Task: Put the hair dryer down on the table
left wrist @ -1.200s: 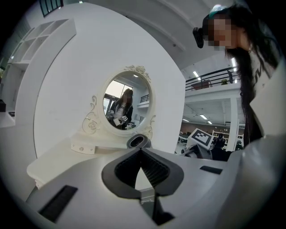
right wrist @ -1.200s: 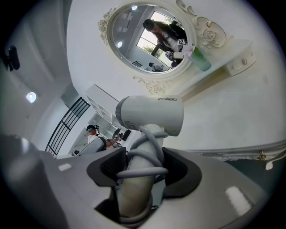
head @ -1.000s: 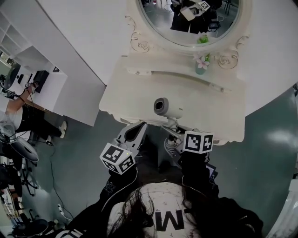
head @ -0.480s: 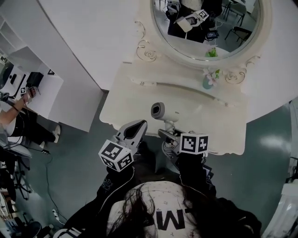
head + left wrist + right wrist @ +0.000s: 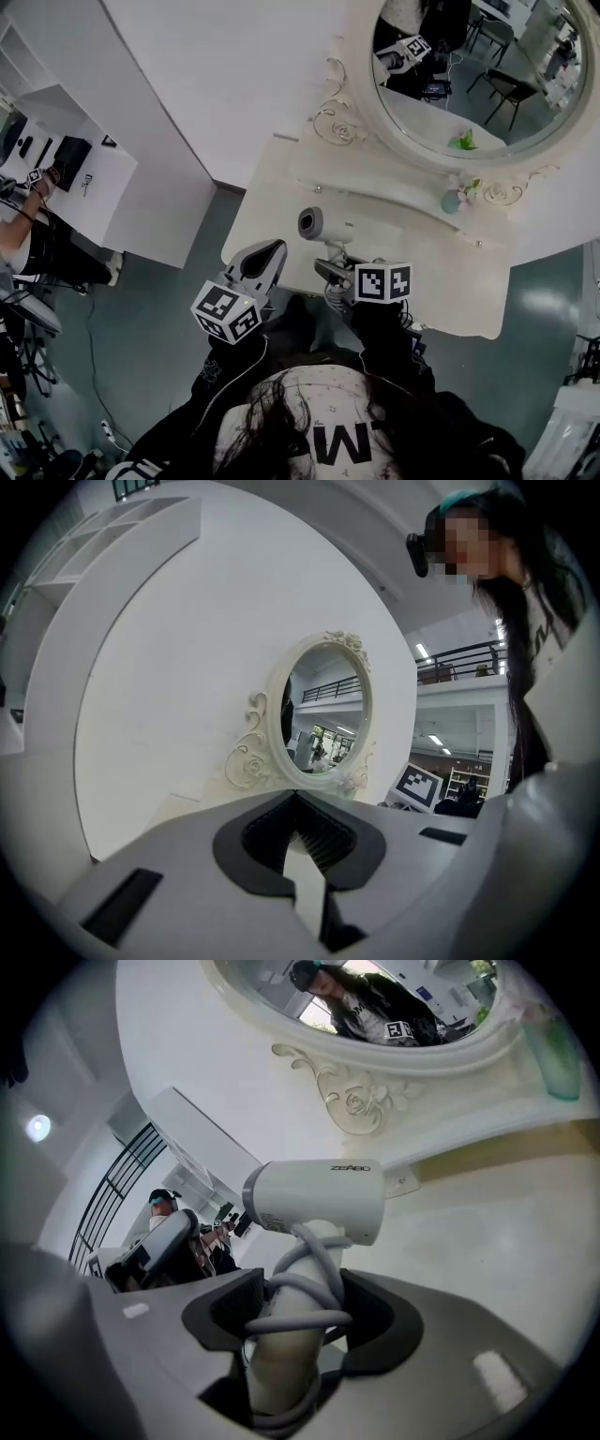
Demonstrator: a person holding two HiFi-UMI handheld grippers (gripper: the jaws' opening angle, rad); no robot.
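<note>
Bottom of head view: person's dark hair and dark sleeves, both arms reaching up-frame.

Left tongs [image 5: 295, 797]: lower left of centre in the head view. Pads meet at the tips with nothing between them. They point at the wall beside the mirror.

Right tongs [image 5: 295, 1312]: just right of the left tongs, clamped on the handle of the hair dryer [image 5: 319, 1199]. The grey cord [image 5: 305, 1290] is wound round the handle in several loops, inside the grip. Handle is roughly upright. The white barrel lies crosswise above the jaws, its open end toward frame left.

In the head view the hair dryer sits at frame centre, over the front left part of the counter [image 5: 441, 277]. It is held in the tongs; I cannot tell whether it touches the top.

Counter: cream, with a scalloped front edge. A small vase [image 5: 452, 201] with flowers stands at its back, right of centre.

Behind: oval mirror [image 5: 478, 75] in an ornate carved frame, upper right, reflecting the person and a marker cube. White wall around it.

Far left edge: another person [image 5: 33, 246] near a white desk.
</note>
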